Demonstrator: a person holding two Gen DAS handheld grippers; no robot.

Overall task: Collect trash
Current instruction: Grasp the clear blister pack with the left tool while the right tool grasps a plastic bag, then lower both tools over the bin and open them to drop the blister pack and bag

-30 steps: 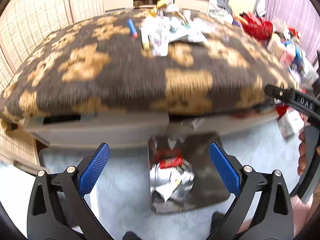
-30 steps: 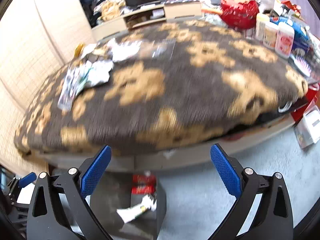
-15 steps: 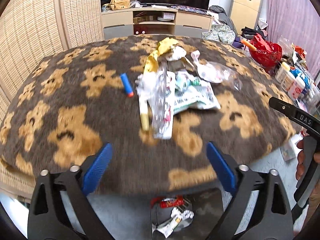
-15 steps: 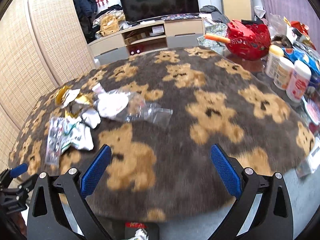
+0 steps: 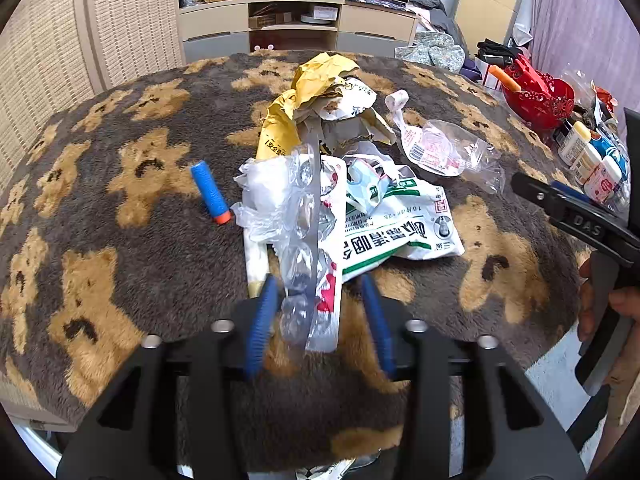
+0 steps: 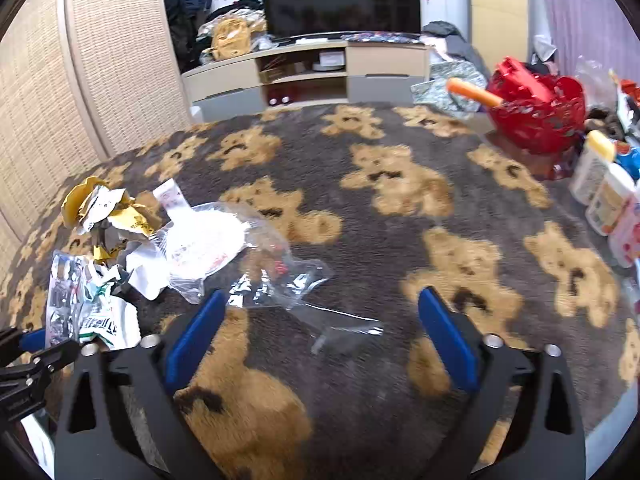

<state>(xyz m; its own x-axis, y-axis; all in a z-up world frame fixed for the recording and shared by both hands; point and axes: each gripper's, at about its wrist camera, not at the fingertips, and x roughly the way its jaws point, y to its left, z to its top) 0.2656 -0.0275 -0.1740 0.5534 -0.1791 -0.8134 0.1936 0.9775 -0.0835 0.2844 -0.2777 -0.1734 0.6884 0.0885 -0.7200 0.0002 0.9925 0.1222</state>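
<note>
A heap of trash lies on the bear-patterned blanket: a clear blister pack, a white-green bag, crumpled yellow paper, a clear plastic bag and a blue foam dart. My left gripper stands half closed around the near end of the blister pack, the pads apart from it. My right gripper is open over the clear plastic bag, with a clear strip between its fingers. The heap also shows at the left in the right wrist view.
A red basket with an orange stick stands at the table's far right, with white bottles beside it. A TV cabinet and wicker screens stand behind. A bin with trash peeks out below the table edge.
Both grippers rose from the floor bin to the tabletop and moved in on the heap. The left jaws narrowed around the blister pack; the right gripper came down over the clear bag.
</note>
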